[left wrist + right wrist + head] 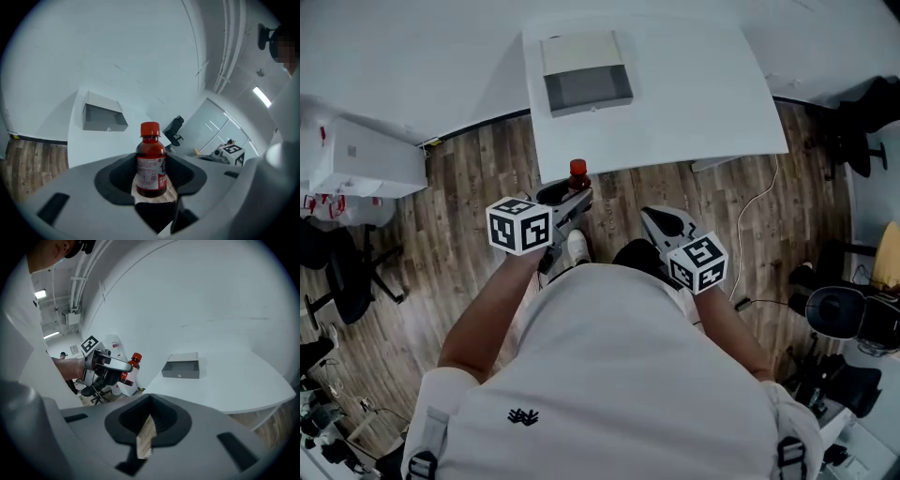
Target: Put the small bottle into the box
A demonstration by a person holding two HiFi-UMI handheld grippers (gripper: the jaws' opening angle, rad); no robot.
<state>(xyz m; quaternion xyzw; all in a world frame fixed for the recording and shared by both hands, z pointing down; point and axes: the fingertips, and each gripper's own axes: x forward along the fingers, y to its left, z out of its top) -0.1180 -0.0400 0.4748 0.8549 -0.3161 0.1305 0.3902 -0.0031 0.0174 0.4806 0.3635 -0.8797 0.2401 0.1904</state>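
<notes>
one small bottle stands clamped between fingers of the left gripper.

A wood-plank floor fills the middle of the head view. A white table stands at top centre. 1 black office chair sits at the left edge, and another dark chair at the upper right. A white cable trails right of centre. A ceiling light strip glows at the right of the left gripper view.
</notes>
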